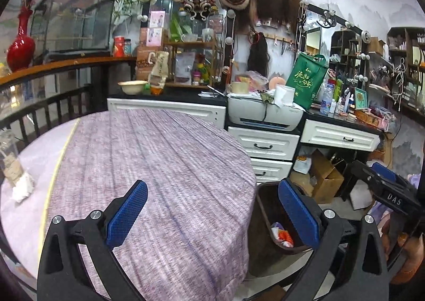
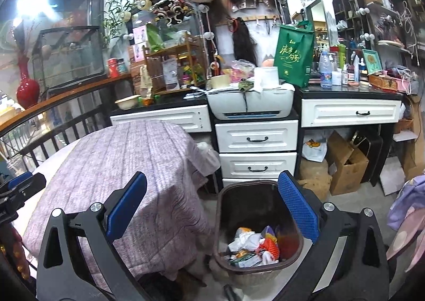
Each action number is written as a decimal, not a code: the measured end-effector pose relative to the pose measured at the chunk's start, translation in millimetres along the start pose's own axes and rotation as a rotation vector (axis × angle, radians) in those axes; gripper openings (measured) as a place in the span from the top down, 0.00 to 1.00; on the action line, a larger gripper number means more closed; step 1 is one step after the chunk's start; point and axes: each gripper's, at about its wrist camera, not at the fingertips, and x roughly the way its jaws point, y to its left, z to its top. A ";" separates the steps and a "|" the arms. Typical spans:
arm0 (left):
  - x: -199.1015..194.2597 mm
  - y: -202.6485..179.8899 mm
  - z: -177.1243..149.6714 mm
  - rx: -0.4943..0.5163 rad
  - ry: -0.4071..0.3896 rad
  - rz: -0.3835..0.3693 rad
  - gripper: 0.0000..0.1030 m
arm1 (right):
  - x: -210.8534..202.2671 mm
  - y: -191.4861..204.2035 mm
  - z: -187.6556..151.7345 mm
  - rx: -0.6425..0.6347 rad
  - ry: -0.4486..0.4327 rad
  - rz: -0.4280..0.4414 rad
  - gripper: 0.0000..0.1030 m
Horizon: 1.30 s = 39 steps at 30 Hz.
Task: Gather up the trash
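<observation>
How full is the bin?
Partly full: crumpled wrappers and paper cover the bottom of the bin, well below its rim.

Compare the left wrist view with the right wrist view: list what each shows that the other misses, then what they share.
Only the left wrist view shows the clear bottle and white crumpled paper at the table's left edge, plus the right claw from outside.

Only the right wrist view shows the full pile of wrappers in the bin and the left claw from outside.

Both show the purple tablecloth, the brown bin, the printer and the green bag.
</observation>
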 end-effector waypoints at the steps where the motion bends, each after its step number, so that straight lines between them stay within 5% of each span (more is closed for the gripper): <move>1: -4.3 0.2 -1.9 0.002 -0.010 0.005 0.05 | -1.3 1.1 -0.2 0.002 -0.001 0.003 0.06; 10: -22.4 -9.0 -11.1 0.032 -0.106 0.023 0.05 | -16.7 15.6 -10.7 -0.041 -0.068 0.024 0.06; 21: -17.7 -2.9 -17.0 0.005 -0.085 0.024 0.05 | -22.7 24.6 -18.0 -0.118 -0.143 0.049 0.06; 39: -15.3 4.0 -19.2 -0.017 -0.062 0.036 0.05 | -17.6 28.4 -21.4 -0.140 -0.132 0.053 0.06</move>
